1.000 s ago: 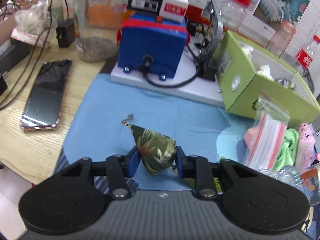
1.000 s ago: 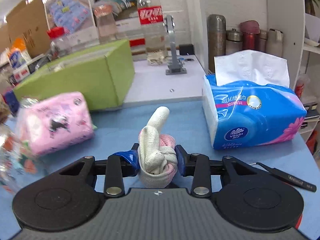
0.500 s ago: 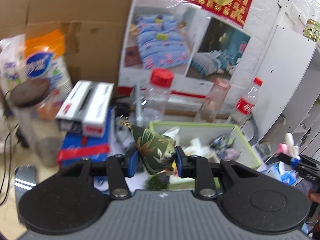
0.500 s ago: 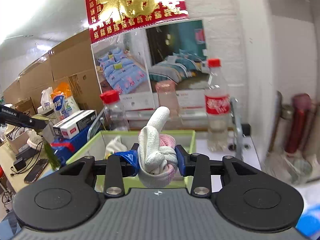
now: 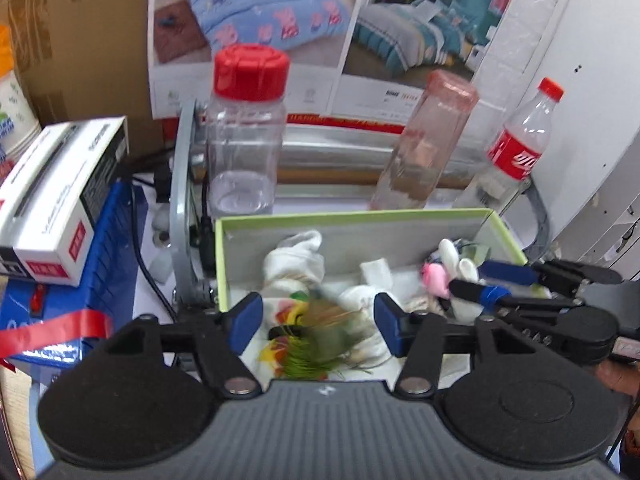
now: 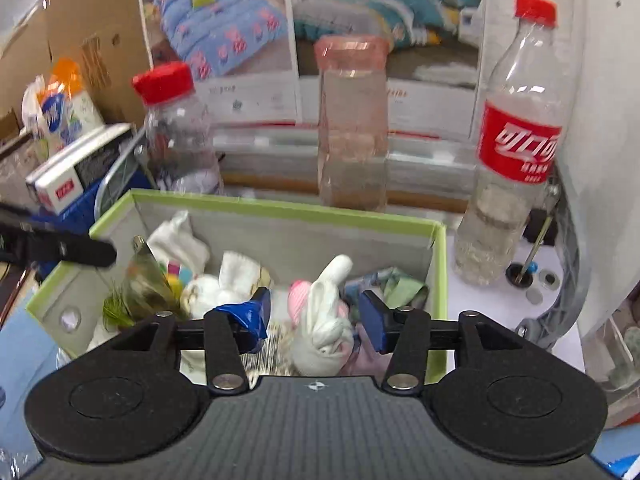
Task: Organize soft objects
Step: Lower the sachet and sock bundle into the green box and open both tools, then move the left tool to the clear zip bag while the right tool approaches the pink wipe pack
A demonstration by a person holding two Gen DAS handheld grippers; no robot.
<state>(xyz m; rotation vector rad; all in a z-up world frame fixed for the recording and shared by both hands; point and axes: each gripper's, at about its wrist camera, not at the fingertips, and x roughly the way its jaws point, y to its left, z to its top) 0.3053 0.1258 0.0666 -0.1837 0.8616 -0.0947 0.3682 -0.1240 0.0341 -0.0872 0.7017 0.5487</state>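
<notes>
1. Leaf-print pouch [image 5: 320, 334] blurred below the parted left hand-held gripper [image 5: 318, 320], over the green box [image 5: 360, 215].
2. Knotted sock [image 6: 326, 328] loose between the spread right hand-held gripper [image 6: 314, 320], inside the box.
3. Risk: crowded pile; the pouch may bounce out.

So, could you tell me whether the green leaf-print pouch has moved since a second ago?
Yes. The green leaf-print pouch went from the blue mat into the green box, released between the left gripper's open fingers.
</notes>
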